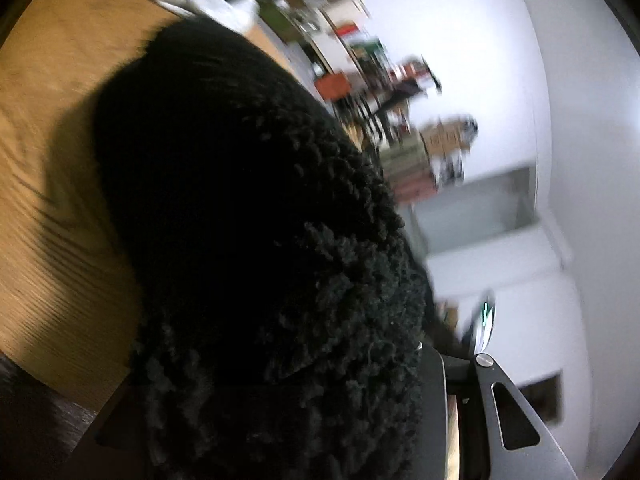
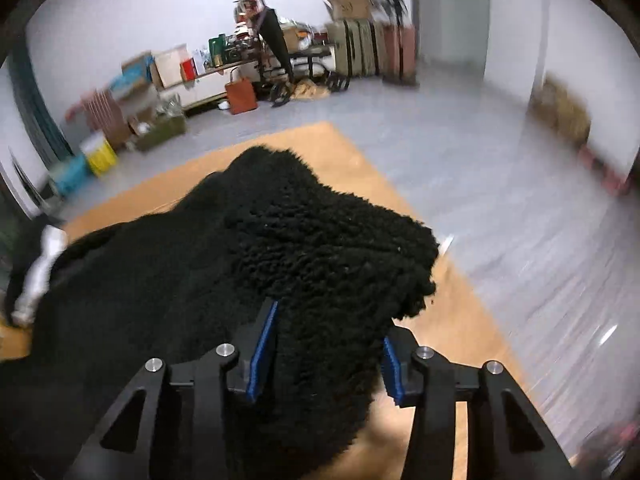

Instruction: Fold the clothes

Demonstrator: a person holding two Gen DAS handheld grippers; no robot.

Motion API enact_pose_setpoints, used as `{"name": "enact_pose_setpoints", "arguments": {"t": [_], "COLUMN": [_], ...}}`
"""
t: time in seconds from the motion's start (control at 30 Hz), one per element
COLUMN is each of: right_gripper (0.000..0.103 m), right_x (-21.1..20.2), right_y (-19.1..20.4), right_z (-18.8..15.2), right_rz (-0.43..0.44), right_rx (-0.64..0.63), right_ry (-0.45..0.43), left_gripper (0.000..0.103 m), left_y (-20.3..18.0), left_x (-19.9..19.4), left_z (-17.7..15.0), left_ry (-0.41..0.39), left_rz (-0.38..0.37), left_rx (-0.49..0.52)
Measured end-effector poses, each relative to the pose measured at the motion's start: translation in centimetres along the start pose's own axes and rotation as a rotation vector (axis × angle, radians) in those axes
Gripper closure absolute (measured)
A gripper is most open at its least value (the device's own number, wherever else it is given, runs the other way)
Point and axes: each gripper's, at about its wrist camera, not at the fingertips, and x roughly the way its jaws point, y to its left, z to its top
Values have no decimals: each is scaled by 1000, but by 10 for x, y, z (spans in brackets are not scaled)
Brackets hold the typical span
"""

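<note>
A black fleece garment (image 2: 248, 248) lies bunched on the wooden table (image 2: 352, 148), with one end lifted towards the camera. My right gripper (image 2: 328, 344) has the thick fleece filling the gap between its blue pads (image 2: 262, 350), and both pads press on it. In the left wrist view the same black fleece (image 1: 248, 216) covers most of the picture and drapes over my left gripper (image 1: 320, 384). Only that gripper's right finger (image 1: 504, 404) shows; the other is buried in the fleece, which is bunched between them. The view is tilted and blurred.
A white garment (image 1: 208, 4) lies with dark clothing at the table's far side, and also appears at the left edge as white cloth (image 2: 40, 264). Beyond the table's edge (image 2: 452, 264) is grey floor (image 2: 500, 168). Boxes, bags and suitcases (image 2: 368, 48) line the far wall.
</note>
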Motion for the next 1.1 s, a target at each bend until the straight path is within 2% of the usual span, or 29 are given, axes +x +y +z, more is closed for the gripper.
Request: {"name": "enact_pose_setpoints", "arguments": {"t": [0.1,0.17,0.27,0.33,0.37,0.4,0.43,0.5,0.57,0.63,0.7,0.77,0.87,0.93,0.97,1.03,1.07,1.1], "right_gripper": [59,59,58,53,49,33,18,16,15,0,0,0,0,0,0,0,0,0], "right_x": [36,62,94,97,91,81,69,30,-6,-41,-64,-76,-82,-80,-79,-72,-68,-66], "right_y": [49,81,99,92,83,80,75,67,67,65,50,25,16,22,25,37,43,52], "right_z": [27,36,45,47,46,50,48,36,15,-13,-49,-91,-160,-194,-208,-213,-215,-211], "right_rz": [-214,-331,-395,-388,-361,-324,-282,-152,-35,79,230,420,706,848,908,985,1009,980], "right_rx": [-219,-352,-356,-305,-269,-236,-226,-227,-249,-260,-165,3,275,418,484,591,631,621], "right_ry": [-28,-26,22,44,49,48,41,16,31,59,113,199,346,429,459,465,471,487], "left_gripper": [60,60,59,51,40,30,24,22,22,22,22,22,22,22,22,22,22,22], "left_y": [-25,-39,-52,-52,-49,-47,-42,-37,-30,-11,14,33,44,44,44,42,41,39], "left_x": [39,55,69,69,67,64,61,50,37,21,7,4,11,10,8,6,5,5], "left_z": [-23,-36,-47,-48,-48,-47,-45,-44,-40,-29,-16,-5,-2,-3,-4,-8,-12,-17], "left_ry": [73,86,78,81,93,106,167,310,437,502,445,380,404,402,398,395,397,399], "left_rz": [21,43,80,85,75,66,28,-50,-104,-135,-204,-243,-269,-275,-273,-273,-275,-277], "left_rx": [36,56,68,51,38,26,6,-12,-9,-67,-188,-260,-294,-284,-270,-248,-242,-237]}}
